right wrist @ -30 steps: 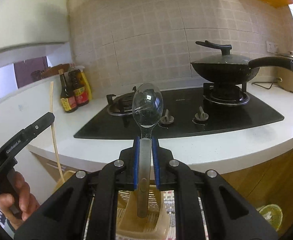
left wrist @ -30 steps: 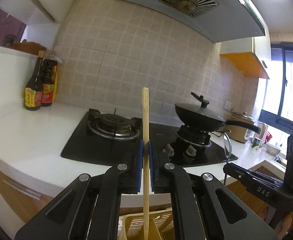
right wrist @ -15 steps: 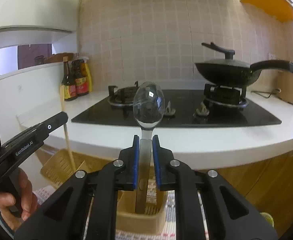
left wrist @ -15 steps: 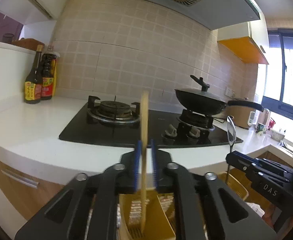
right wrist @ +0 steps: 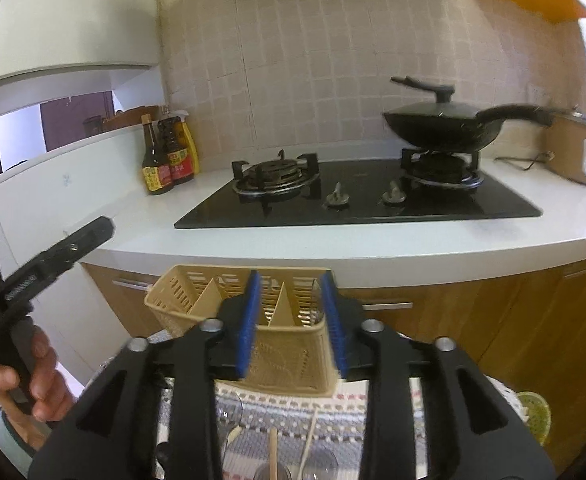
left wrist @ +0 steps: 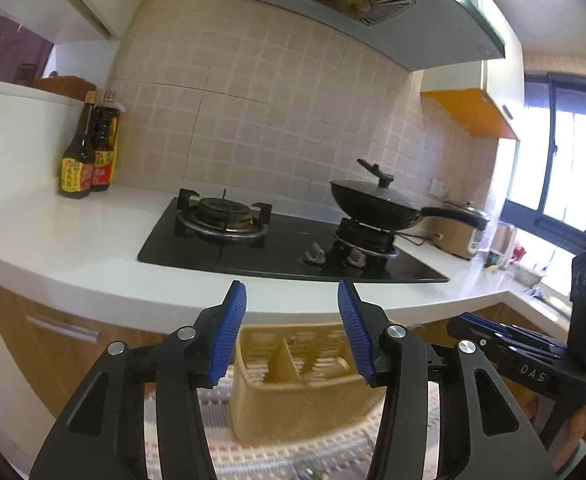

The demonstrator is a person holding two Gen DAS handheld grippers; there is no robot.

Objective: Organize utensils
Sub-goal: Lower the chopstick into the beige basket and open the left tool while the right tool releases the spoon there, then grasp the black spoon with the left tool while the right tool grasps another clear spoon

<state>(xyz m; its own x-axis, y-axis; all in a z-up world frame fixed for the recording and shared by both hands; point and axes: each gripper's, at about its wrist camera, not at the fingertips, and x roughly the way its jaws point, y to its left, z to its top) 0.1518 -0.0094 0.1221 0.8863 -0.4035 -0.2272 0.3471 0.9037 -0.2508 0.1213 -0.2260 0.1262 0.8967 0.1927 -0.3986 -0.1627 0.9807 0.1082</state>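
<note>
A beige slotted utensil holder (left wrist: 293,384) with dividers stands on a striped mat, just beyond my left gripper (left wrist: 291,330), which is open and empty. The holder also shows in the right wrist view (right wrist: 285,344), behind my right gripper (right wrist: 291,320), which is open and empty too. Wooden chopsticks (right wrist: 309,440) and a clear spoon (right wrist: 229,412) lie on the mat below the right gripper. The chopstick and metal spoon held earlier are out of sight.
A white counter (left wrist: 73,240) carries a black gas hob (left wrist: 277,244), a lidded wok (left wrist: 377,204), sauce bottles (left wrist: 87,160) and a rice cooker (left wrist: 457,236). Wooden cabinet fronts (right wrist: 513,320) stand behind the holder. The striped mat (right wrist: 285,416) covers the low surface.
Both grippers have opened; the chopstick and the metal spoon have left the jaws. Both grippers have dropped lower, closer to the holder.
</note>
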